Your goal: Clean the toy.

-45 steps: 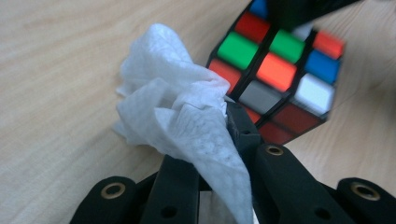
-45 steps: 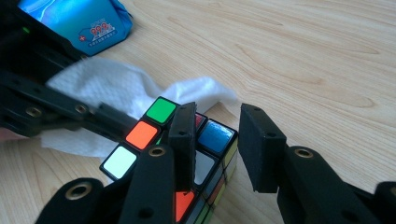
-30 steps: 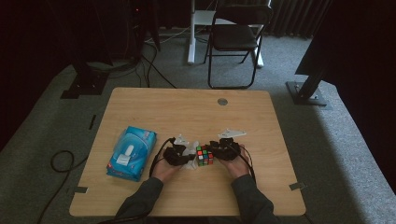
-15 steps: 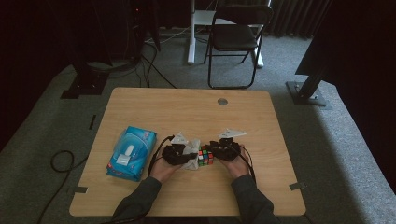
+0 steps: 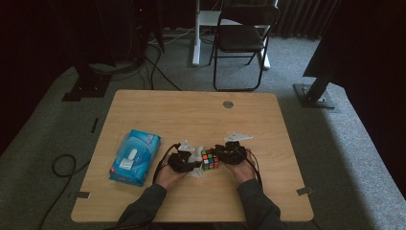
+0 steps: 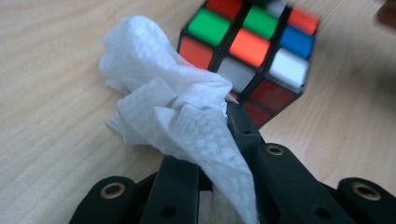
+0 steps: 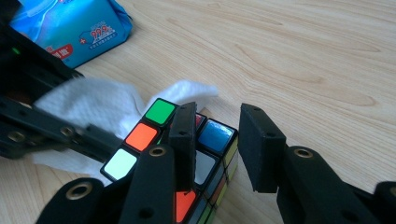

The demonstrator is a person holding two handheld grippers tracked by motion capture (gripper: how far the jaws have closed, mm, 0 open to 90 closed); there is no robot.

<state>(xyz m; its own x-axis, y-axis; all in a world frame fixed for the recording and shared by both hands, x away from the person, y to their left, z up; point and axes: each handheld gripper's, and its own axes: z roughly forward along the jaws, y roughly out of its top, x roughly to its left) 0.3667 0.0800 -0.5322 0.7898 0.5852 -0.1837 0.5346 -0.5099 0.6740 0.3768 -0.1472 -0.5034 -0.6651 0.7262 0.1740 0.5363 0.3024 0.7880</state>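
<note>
Multicolour cube (image 6: 250,46) w/ black grid, white wipe (image 6: 182,116), blue wipe pack (image 5: 134,155), black claws.

Glossy plastic cube (image 6: 252,51), soft embossed paper wipe (image 6: 182,116), matt wood-grain table (image 7: 303,51), shiny plastic-film pack (image 7: 70,28)

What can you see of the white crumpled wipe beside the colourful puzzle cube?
The white crumpled wipe looks like soft, embossed tissue, bunched into folds. The left gripper is shut on it and presses it against one side of the colourful puzzle cube. Part of it rests on the wooden table.
</note>
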